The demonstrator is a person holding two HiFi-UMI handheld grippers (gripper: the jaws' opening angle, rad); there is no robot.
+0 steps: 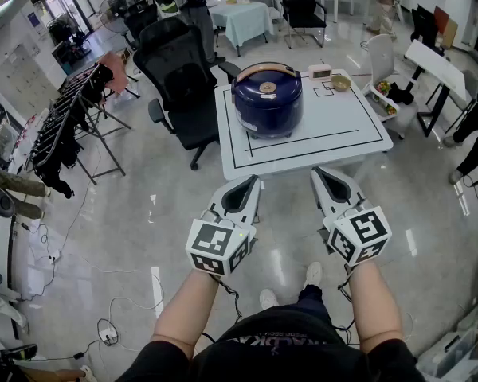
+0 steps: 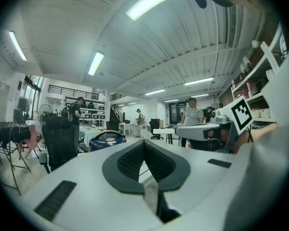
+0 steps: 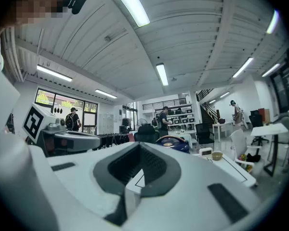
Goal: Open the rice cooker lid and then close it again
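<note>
A dark blue rice cooker (image 1: 267,98) with its lid down stands on the white table (image 1: 350,130), toward the far left of the top. My left gripper (image 1: 252,183) and my right gripper (image 1: 318,173) are held level side by side just short of the table's near edge, both shut with nothing between the jaws. The cooker is well ahead of both. The left gripper view shows the left gripper (image 2: 143,143) with the cooker (image 2: 107,139) beyond it to the left. In the right gripper view, the right gripper (image 3: 139,146) has the cooker (image 3: 174,143) ahead of it, slightly to the right.
A small bowl (image 1: 340,82) and a white timer (image 1: 319,72) sit at the table's far right corner. A black office chair (image 1: 179,86) stands left of the table, a clothes rack (image 1: 64,126) further left. Cables (image 1: 103,325) lie on the floor. People stand in the background.
</note>
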